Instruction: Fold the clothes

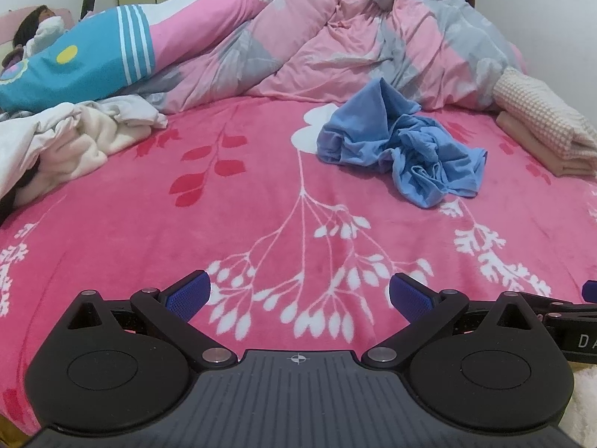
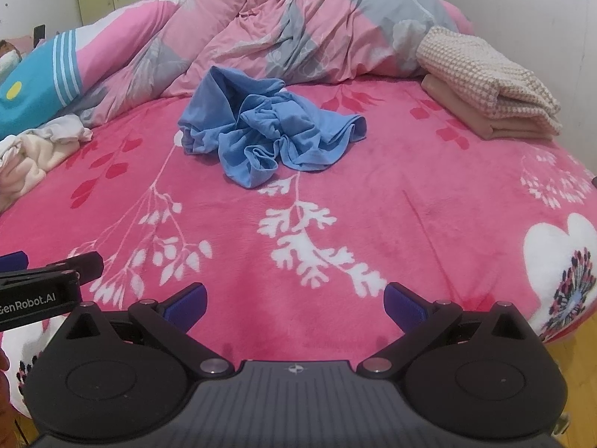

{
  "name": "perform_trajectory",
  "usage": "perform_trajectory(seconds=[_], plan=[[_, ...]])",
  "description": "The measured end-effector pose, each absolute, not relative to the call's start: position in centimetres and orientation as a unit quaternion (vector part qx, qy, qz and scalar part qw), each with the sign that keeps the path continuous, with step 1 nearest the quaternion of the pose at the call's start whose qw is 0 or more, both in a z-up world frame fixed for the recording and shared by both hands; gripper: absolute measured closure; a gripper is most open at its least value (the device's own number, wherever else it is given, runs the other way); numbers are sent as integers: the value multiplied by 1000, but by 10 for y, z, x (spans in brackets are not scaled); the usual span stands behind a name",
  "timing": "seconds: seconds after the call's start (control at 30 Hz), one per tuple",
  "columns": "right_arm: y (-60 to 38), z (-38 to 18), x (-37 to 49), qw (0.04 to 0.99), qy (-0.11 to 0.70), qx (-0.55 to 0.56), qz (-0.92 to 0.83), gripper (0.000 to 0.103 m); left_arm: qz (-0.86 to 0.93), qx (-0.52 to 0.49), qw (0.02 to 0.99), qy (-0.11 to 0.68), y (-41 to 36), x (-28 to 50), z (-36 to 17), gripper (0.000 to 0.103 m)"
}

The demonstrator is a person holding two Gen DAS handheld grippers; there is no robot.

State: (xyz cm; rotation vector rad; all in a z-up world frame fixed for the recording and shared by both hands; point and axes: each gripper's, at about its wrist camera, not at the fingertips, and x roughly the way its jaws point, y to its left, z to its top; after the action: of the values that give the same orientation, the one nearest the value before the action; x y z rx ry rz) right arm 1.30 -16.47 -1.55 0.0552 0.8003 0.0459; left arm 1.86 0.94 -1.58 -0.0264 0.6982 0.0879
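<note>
A crumpled blue garment (image 1: 399, 142) lies in a heap on the pink floral bedspread (image 1: 186, 224), far ahead of both grippers; it also shows in the right wrist view (image 2: 261, 130). My left gripper (image 1: 298, 295) is open and empty, hovering near the bed's front edge. My right gripper (image 2: 294, 304) is open and empty too, just to the right of the left one. Part of the left gripper (image 2: 44, 280) shows at the right wrist view's left edge.
A rumpled pink and grey quilt (image 1: 354, 37) fills the back of the bed. Folded beige and checked cloths (image 2: 488, 86) are stacked at the right. A white fleece heap (image 1: 67, 142) lies at the left. A person (image 1: 37, 33) lies at the far left.
</note>
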Motion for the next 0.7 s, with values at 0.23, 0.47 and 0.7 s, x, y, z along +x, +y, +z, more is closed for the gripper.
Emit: perform_trajectory(seconds=[0.23, 0.47, 0.7], plan=[[-169, -19, 17, 925, 378, 33, 31, 0, 34, -32, 944, 328, 14, 30, -17, 0], [-187, -16, 27, 945, 319, 45, 50, 0, 8, -57, 954, 296, 22, 59, -19, 0], [-197, -22, 66, 955, 286, -3, 79, 0, 9, -42, 969, 243, 16, 109, -17, 0]])
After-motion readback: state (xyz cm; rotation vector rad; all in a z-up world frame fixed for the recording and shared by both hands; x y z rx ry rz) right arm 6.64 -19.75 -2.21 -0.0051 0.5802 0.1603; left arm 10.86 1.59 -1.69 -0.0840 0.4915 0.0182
